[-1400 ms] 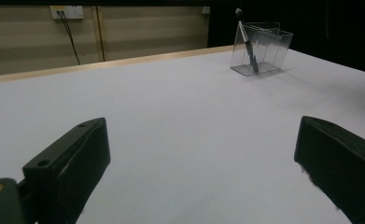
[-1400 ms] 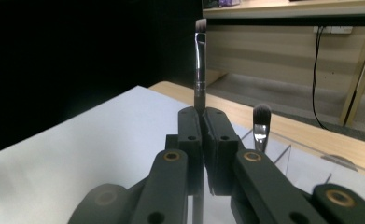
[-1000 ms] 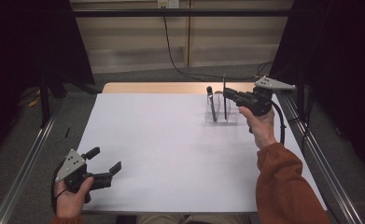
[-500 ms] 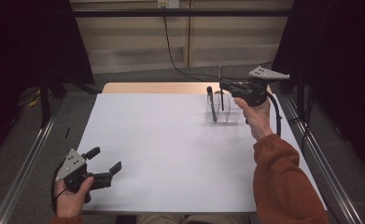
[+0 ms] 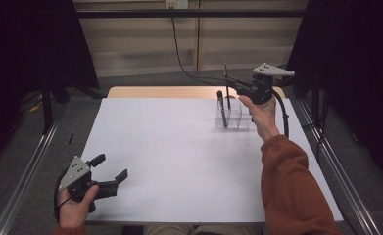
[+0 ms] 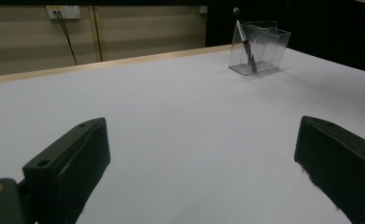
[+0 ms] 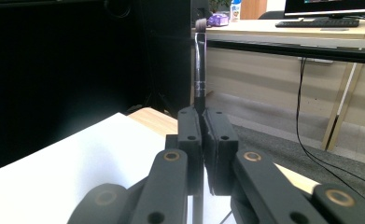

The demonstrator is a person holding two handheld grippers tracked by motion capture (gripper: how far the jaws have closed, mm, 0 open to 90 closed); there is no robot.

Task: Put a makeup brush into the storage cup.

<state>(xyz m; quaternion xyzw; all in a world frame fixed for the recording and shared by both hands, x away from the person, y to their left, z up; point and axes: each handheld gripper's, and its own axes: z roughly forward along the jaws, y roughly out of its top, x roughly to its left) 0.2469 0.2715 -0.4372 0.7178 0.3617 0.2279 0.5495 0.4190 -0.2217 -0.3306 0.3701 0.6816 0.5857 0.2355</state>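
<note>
A clear plastic holder (image 5: 238, 120) stands at the table's far right; it is also in the left gripper view (image 6: 264, 51). A black brush (image 5: 221, 108) (image 6: 245, 44) leans inside it. My right gripper (image 5: 234, 86) (image 7: 202, 140) is above the holder, shut on a second thin black brush (image 5: 226, 78) (image 7: 199, 65) held upright. In the high view that brush's lower end overlaps the holder's top; I cannot tell whether it is inside. My left gripper (image 5: 110, 168) (image 6: 203, 163) rests open and empty at the near left corner.
The white table top (image 5: 179, 147) has a wooden strip (image 5: 159, 92) along its far edge. Metal rails (image 5: 30, 171) run along both sides of the table. A black cable (image 5: 282, 110) trails from the right gripper past the person's orange sleeve (image 5: 292, 186).
The right gripper has risen and moved slightly away from me, lifting the held brush higher over the holder. The left gripper has not moved.
</note>
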